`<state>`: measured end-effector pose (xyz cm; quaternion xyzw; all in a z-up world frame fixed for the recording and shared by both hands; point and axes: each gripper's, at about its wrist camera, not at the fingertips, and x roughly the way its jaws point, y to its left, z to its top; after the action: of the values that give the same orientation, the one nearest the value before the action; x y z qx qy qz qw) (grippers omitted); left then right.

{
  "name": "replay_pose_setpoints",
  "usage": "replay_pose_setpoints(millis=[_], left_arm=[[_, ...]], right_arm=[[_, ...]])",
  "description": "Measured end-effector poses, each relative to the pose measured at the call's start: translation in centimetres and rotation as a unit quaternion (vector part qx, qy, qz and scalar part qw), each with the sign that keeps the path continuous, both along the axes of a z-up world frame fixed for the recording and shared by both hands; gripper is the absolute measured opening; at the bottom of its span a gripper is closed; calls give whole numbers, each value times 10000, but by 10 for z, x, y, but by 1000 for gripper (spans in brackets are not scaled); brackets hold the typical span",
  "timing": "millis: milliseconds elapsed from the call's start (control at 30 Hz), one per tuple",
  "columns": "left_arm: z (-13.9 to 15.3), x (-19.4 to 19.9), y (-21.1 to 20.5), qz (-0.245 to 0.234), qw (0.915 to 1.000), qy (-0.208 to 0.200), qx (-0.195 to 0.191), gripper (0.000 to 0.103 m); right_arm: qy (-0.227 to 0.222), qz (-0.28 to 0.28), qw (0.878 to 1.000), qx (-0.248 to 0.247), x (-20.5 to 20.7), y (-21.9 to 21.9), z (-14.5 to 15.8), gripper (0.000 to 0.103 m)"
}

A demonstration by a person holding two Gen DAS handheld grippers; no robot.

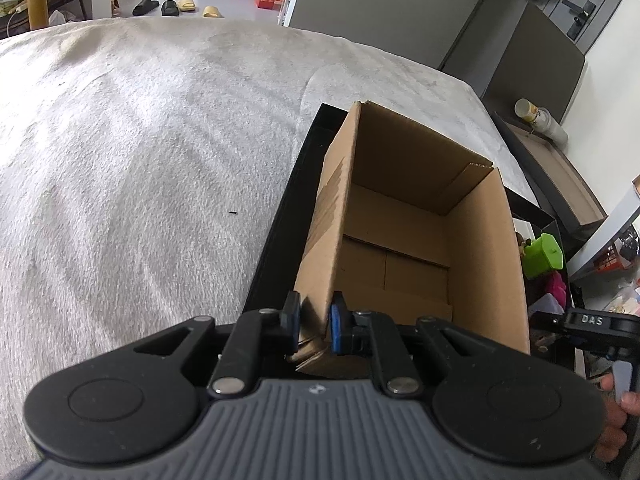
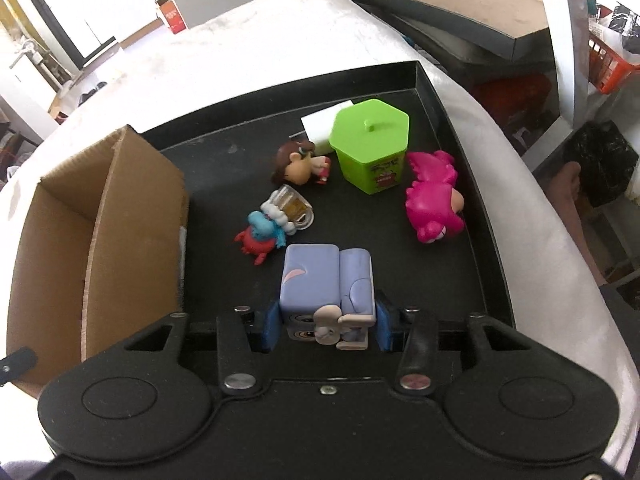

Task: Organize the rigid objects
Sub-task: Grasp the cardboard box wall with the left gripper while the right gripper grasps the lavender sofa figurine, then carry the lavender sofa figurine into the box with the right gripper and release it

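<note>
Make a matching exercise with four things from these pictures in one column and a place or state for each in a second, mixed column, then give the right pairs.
Things:
1. brown cardboard box
2. lilac block-shaped toy
3. green hexagonal lidded container
4. pink dinosaur figure

Places or states:
A. lying on its side near the black tray's right wall
B. between the right gripper's blue pads
C. standing upright at the tray's far end
D. wall pinched by the left gripper

Pairs: 1-D, 2-B, 3-C, 4-A
</note>
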<state>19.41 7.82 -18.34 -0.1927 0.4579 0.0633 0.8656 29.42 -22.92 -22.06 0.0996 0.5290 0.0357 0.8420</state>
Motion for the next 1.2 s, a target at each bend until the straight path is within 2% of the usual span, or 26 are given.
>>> replay_pose_setpoints(millis=[367,600,867,1200], left_arm=[[0,-3,-2,98,9999,-68,-52,14],[-4,-8,-2,243,9994,-224,-143,15],[-7,-12,2,280,9985,-390,-275,16],[-6,-12,3,319,9979,-391,-409,16]], right_arm=[[-339,163,9991,180,-8,7,38,44],[-523,287,9981,133,-11,15,60,44],[-739,557,9956,140,-11,34,84,44],[-890,1005,9908,182,1,63,105,44]])
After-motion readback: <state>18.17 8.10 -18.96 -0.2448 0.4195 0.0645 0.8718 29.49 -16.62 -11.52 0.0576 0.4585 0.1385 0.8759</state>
